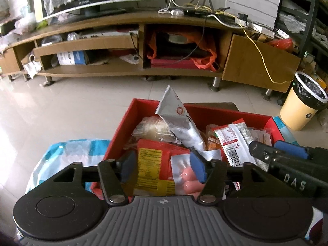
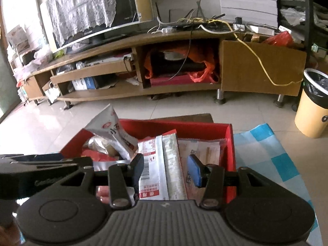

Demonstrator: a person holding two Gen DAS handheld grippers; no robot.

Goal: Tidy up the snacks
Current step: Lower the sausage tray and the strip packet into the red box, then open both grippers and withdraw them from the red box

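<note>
- The snacks lie piled in the red box [image 1: 121, 127], which rests on a blue-checked cloth [image 2: 272, 153] on the counter.
- A silver pouch [image 1: 180, 123] stands tilted above the pile and leans toward the far-left wall; any nudge to the packets beneath it is likely to tip it out over the rim.
- The pink sausage pack [image 1: 187, 177] and the red-yellow packet [image 1: 152, 168] overlap; a grasp on one may drag the other.
- The left gripper [image 1: 163, 169] hovers with fingers spread, and these two packets lie between them, whether touching cannot be told.
- The right gripper [image 2: 166, 170] hovers with fingers spread over the white-red packet [image 2: 149, 164] and grey strip packet [image 2: 172, 164]; nothing is pinched.
- The two grippers sit close together, so collision is a risk.
</note>
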